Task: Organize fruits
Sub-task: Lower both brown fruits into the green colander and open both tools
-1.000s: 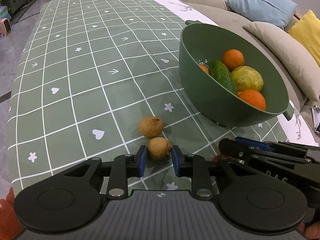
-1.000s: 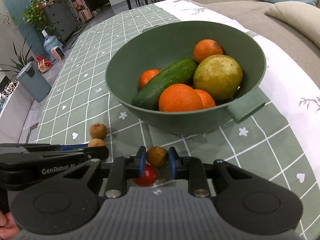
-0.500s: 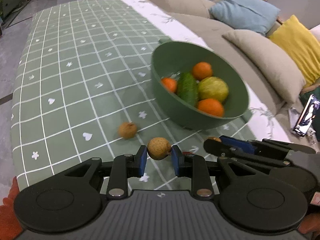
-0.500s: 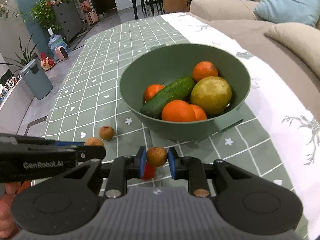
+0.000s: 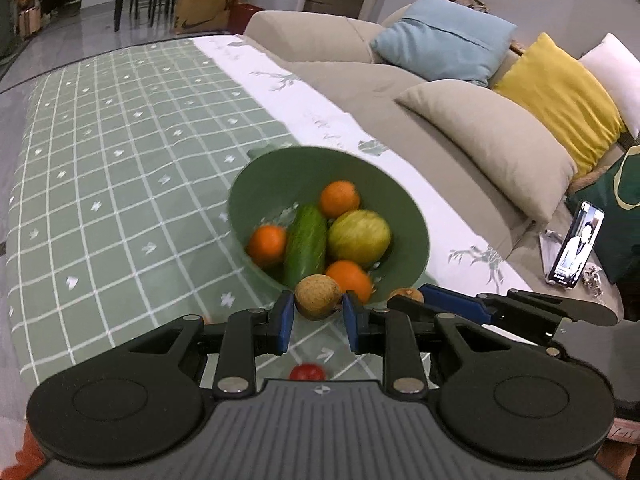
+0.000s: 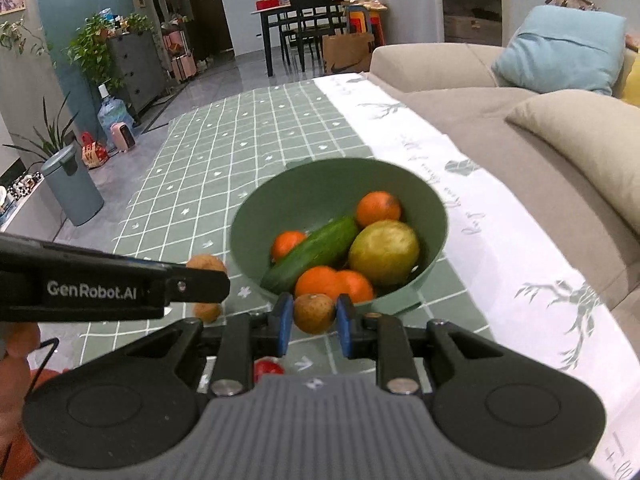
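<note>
Two tools (image 5: 318,322) (image 6: 310,322) — each pinching one longan (image 5: 318,297) (image 6: 314,313) — near the bowl (image 6: 436,216).

Both tools are showing the same build: the left gripper (image 5: 318,322) and right gripper (image 6: 314,322) are wearing blue pads (image 5: 285,322) on black jointed fingers, silver screws (image 6: 226,387) shining at the pivots, above a grey ribbed body. White "GenRobot.AI" lettering (image 6: 91,290) is running along one side.

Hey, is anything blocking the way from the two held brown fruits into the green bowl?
Nothing visible does. The left gripper's brown fruit and the right gripper's brown fruit sit near the green bowl's open rim.
</note>
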Motion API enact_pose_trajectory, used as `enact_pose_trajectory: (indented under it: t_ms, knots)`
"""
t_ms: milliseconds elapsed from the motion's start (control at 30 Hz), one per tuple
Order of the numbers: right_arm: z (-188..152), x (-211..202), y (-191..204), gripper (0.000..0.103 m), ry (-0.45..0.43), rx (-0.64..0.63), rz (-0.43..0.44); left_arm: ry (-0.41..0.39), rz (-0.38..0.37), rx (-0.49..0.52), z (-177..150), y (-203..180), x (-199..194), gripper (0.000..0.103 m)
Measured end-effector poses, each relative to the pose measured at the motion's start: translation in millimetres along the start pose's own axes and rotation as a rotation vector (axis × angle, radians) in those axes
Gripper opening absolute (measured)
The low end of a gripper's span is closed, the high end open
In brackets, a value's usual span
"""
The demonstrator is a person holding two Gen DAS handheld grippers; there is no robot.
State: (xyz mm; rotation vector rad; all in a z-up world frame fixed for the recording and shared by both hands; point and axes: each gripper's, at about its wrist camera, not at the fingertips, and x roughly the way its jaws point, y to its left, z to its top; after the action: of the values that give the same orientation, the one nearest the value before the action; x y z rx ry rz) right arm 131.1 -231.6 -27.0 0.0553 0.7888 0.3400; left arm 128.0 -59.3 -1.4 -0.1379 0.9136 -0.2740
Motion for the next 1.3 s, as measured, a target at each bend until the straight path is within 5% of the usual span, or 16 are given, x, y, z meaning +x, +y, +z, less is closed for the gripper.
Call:
enact_pose_trajectory:
  t_ms: [633, 1133, 1300]
  knots:
    - [28.5, 55.7, -12.9, 0.019, 0.085, -0.228, -0.055, 0.078, 0.005, 0.025, 37.9, -6.3, 58.9, 0.029]
    - [23.6, 81.4, -15.6, 0.019, 0.137, -0.243, -0.056, 0.115, 0.004, 0.033, 37.7, -3.8, 86.4, 0.03]
    - [27.0, 80.1, -15.7, 0.02, 0.136, -0.232, -0.058, 0.104, -0.001, 0.027, 37.7, -1.9, 80.5, 0.04]
